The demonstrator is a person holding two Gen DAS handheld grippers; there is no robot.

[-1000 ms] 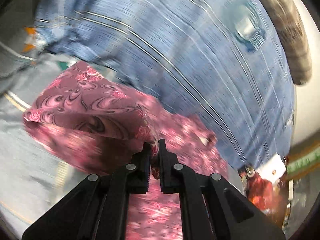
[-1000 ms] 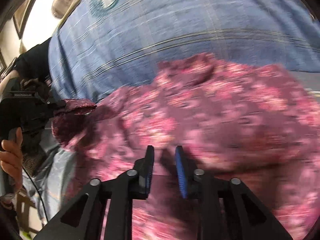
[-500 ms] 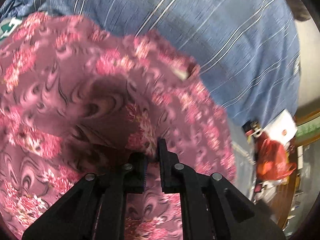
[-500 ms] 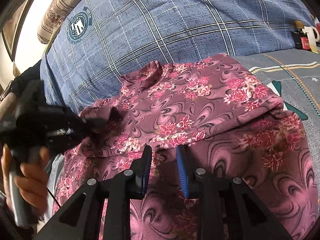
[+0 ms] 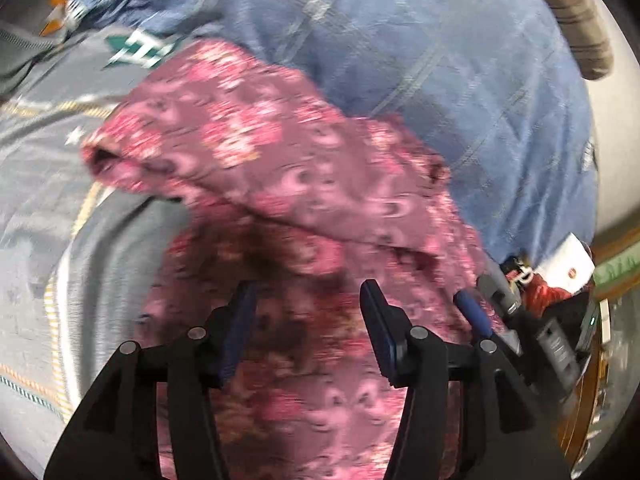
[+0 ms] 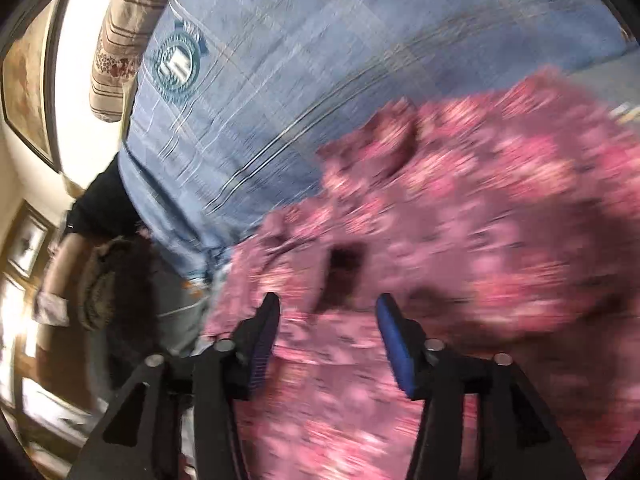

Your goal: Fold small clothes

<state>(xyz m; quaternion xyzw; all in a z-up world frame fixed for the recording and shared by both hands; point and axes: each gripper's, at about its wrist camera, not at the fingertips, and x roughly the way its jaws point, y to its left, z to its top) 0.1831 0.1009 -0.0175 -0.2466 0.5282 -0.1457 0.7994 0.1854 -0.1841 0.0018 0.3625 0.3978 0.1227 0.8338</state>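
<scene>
Both the left gripper [image 5: 306, 320] and right gripper [image 6: 326, 334] have just let go, jaws opening with nothing pinched. The floral garment [image 5: 280, 184] now lies doubled over on the bed [image 5: 36, 208], near the blue quilt [image 5: 460, 92]. That fold looks laid.

A maroon garment [image 5: 280, 184] with pink floral print lies folded over itself, rumpled, on the bed.

Soft matt floral cloth garment [image 5: 280, 184] on woven checked blue blanket [image 5: 460, 80]
</scene>
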